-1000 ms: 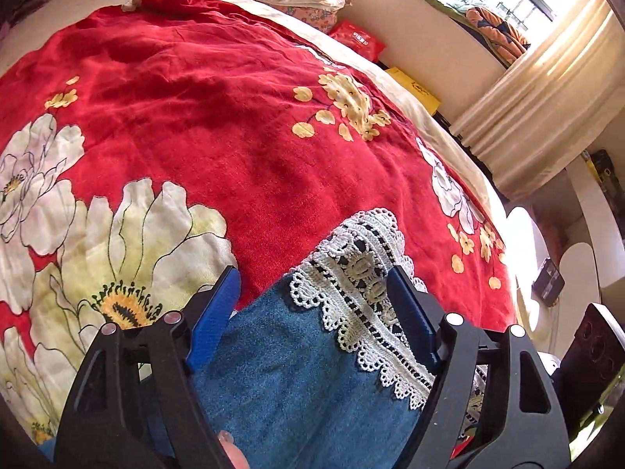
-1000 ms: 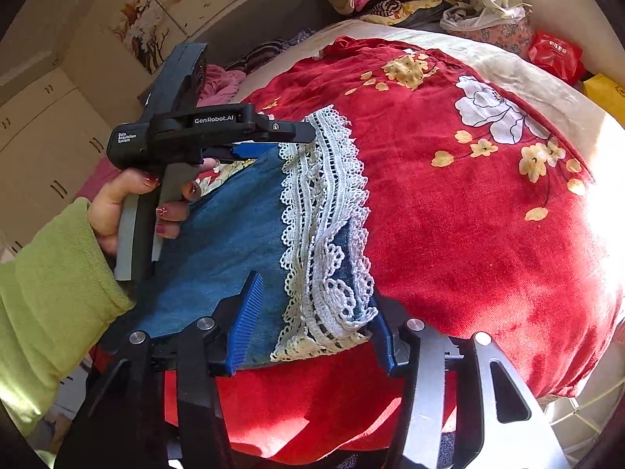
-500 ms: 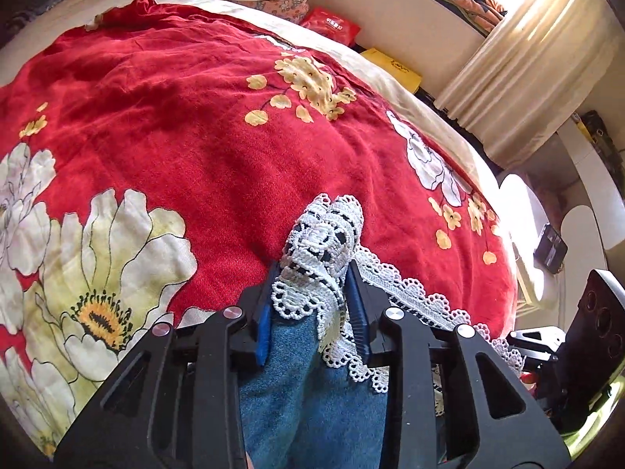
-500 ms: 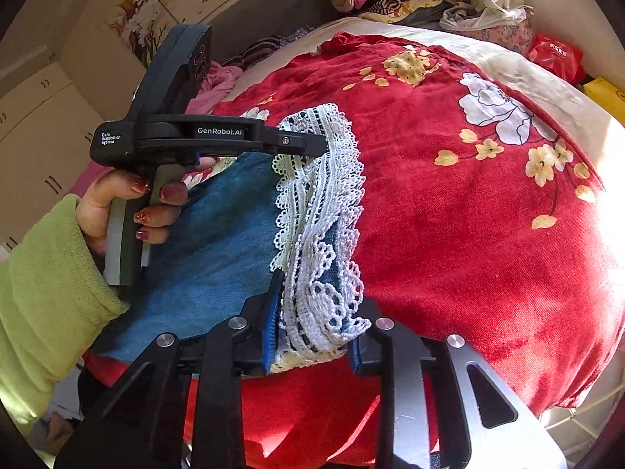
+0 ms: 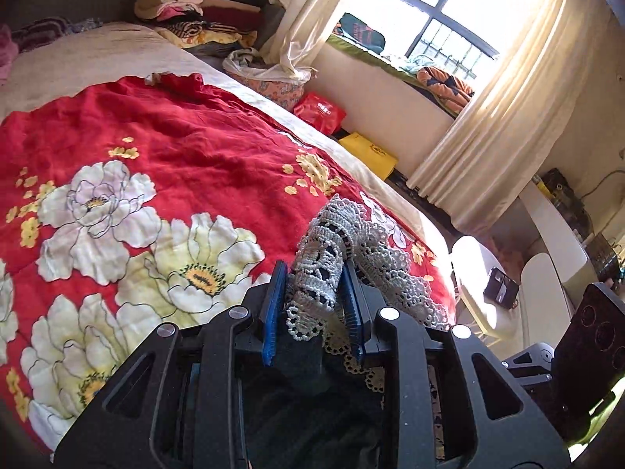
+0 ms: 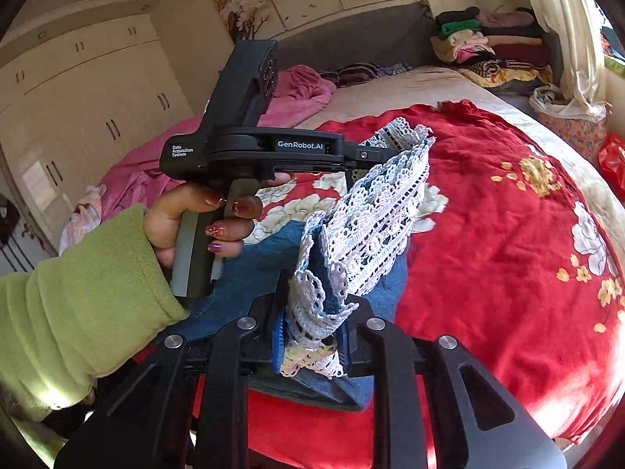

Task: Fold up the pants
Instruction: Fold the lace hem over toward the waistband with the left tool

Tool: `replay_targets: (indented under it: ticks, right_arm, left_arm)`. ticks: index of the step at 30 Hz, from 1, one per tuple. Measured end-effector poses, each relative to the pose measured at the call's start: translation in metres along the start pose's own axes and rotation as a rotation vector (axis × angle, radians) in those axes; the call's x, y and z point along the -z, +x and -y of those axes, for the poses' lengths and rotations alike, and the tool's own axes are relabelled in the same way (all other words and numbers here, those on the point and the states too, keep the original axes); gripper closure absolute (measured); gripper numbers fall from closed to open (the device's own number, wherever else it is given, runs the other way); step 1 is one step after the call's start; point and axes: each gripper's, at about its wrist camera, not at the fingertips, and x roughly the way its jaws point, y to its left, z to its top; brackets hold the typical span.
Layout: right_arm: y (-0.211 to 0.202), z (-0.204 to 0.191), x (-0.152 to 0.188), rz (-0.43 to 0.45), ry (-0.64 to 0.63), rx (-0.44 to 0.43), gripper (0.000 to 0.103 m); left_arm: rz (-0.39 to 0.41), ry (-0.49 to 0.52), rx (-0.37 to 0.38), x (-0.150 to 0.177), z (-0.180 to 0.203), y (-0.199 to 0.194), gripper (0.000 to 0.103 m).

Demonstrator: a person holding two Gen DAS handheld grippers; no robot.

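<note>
The pants are blue denim (image 6: 250, 269) with a white lace hem (image 6: 371, 226), and they lie on a red floral blanket (image 6: 488, 234). My right gripper (image 6: 316, 312) has the near corner of the lace hem between its blue pads, and its jaws are closing on it. My left gripper (image 5: 314, 273) is shut on the other corner of the lace hem (image 5: 336, 234), lifted off the blanket (image 5: 156, 148). In the right wrist view the left gripper (image 6: 384, 152) is held by a hand (image 6: 195, 215) in a green sleeve (image 6: 78, 293). The hem hangs stretched between the two grippers.
A stack of folded clothes (image 5: 203, 0) sits at the far end of the bed. A red bag (image 5: 320, 111) and a yellow packet (image 5: 369, 152) lie between bed and window wall. A pink blanket (image 6: 297, 86) lies at the left, before a wardrobe (image 6: 78, 97).
Both grippers closed on the lace hem corners, then rose and moved forward, lifting the hem off the blanket. The denim trails up behind them.
</note>
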Motion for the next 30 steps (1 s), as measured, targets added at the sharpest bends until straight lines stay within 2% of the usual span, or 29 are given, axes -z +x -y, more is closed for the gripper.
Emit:
replay_targets:
  ticks: [4, 7, 8, 9, 11, 13, 15, 18, 21, 23, 25, 27, 29, 30]
  right_arm:
    - [0.036, -0.039, 0.003, -0.078, -0.096, -0.017, 0.084]
    - [0.067, -0.068, 0.017, -0.154, -0.165, -0.02, 0.084]
    - [0.078, -0.076, 0.022, -0.182, -0.188, -0.014, 0.084]
    - [0.088, -0.084, 0.029, -0.206, -0.21, -0.011, 0.084]
    - [0.102, -0.096, 0.044, -0.245, -0.241, -0.007, 0.084]
    - [0.112, -0.104, 0.057, -0.273, -0.269, -0.01, 0.081]
    - [0.115, -0.11, 0.064, -0.29, -0.291, -0.015, 0.077]
    - [0.102, -0.109, 0.064, -0.283, -0.274, -0.069, 0.069]
    - [0.077, -0.101, 0.059, -0.252, -0.236, -0.107, 0.068]
    - [0.06, -0.092, 0.054, -0.209, -0.217, -0.096, 0.062]
    - [0.046, -0.075, 0.047, -0.169, -0.187, -0.053, 0.056]
    - [0.043, -0.055, 0.042, -0.153, -0.147, 0.004, 0.054]
    - [0.049, -0.031, 0.039, -0.153, -0.084, 0.07, 0.052]
    - [0.054, -0.021, 0.04, -0.16, -0.06, 0.089, 0.05]
  left_arm:
    - [0.037, -0.079, -0.023, 0.025, -0.028, -0.033, 0.078]
    - [0.065, -0.175, -0.056, 0.05, -0.055, -0.057, 0.067]
    - [0.083, -0.21, -0.055, 0.058, -0.063, -0.067, 0.061]
    - [0.103, -0.249, -0.051, 0.067, -0.072, -0.077, 0.048]
    - [0.137, -0.348, 0.031, 0.084, -0.089, -0.091, 0.028]
    - [0.161, -0.448, 0.09, 0.1, -0.105, -0.099, 0.023]
    - [0.159, -0.497, 0.087, 0.109, -0.115, -0.1, 0.014]
    - [0.136, -0.527, 0.05, 0.114, -0.118, -0.094, 0.013]
    - [0.101, -0.537, -0.004, 0.111, -0.121, -0.083, 0.012]
    - [0.076, -0.538, -0.022, 0.104, -0.121, -0.072, 0.012]
    - [0.045, -0.522, -0.036, 0.096, -0.118, -0.061, 0.012]
    - [0.001, -0.495, -0.06, 0.087, -0.113, -0.049, 0.015]
    - [-0.03, -0.448, -0.115, 0.08, -0.104, -0.039, 0.034]
    - [-0.044, -0.427, -0.148, 0.078, -0.101, -0.035, 0.054]
